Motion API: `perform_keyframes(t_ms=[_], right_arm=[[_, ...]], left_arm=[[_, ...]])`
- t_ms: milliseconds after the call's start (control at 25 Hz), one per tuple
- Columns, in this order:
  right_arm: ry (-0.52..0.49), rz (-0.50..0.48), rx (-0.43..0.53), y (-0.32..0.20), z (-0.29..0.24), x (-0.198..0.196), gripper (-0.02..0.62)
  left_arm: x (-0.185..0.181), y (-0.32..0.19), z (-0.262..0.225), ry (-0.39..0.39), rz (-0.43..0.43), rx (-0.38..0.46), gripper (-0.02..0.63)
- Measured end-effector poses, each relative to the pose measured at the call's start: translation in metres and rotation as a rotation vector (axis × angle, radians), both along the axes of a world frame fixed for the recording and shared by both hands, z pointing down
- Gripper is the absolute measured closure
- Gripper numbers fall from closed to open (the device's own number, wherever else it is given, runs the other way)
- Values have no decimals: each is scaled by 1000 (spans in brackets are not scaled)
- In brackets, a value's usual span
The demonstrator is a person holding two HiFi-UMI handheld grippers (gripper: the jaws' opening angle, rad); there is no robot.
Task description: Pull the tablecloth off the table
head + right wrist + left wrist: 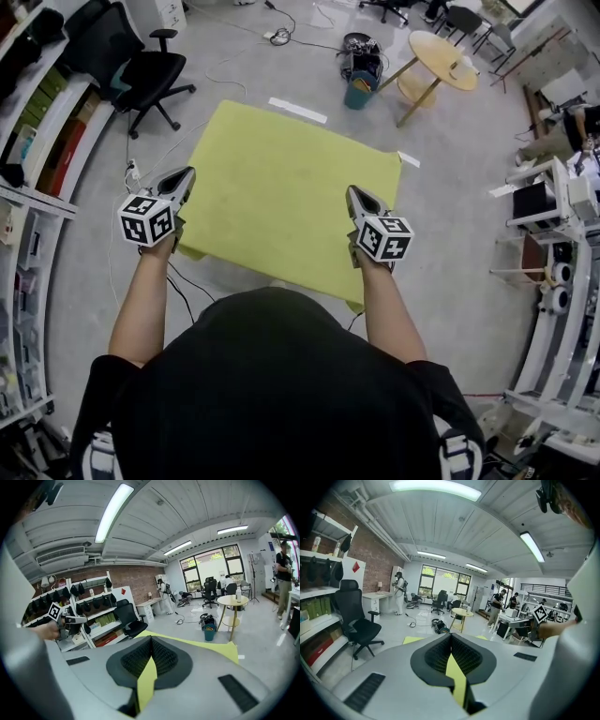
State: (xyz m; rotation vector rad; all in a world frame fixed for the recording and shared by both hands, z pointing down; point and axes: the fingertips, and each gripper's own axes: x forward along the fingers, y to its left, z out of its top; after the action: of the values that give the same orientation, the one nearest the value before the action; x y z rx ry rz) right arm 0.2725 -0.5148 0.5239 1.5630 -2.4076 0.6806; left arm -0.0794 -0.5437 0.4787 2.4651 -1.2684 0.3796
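A yellow-green tablecloth (291, 187) spreads out flat in front of me, its far corners toward the floor; whatever lies under it is hidden. My left gripper (186, 176) is shut on the cloth's near left edge. My right gripper (355, 193) is shut on the near right edge. In the left gripper view a strip of the cloth (457, 679) is pinched between the closed jaws of the left gripper (451, 635). The right gripper view shows the same: a fold of cloth (146, 682) clamped in the right gripper (151, 640), with the sheet trailing off to the right.
A black office chair (141, 75) stands at the far left beside shelves (37, 141). A round wooden table (441, 61) and a teal bin (359, 92) sit beyond the cloth. Workbenches with equipment (562, 234) line the right. Cables (187, 281) run over the grey floor.
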Motion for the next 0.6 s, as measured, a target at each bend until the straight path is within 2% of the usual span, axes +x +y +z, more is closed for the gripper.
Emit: perform_keyframes(t_ms=[320, 600], right_arm=[[-3, 86, -4, -23, -5, 8, 575], [-4, 201, -16, -62, -4, -17, 575]], left_arm=[[9, -54, -3, -4, 65, 1, 584], [-14, -131, 4, -5, 162, -17, 583]])
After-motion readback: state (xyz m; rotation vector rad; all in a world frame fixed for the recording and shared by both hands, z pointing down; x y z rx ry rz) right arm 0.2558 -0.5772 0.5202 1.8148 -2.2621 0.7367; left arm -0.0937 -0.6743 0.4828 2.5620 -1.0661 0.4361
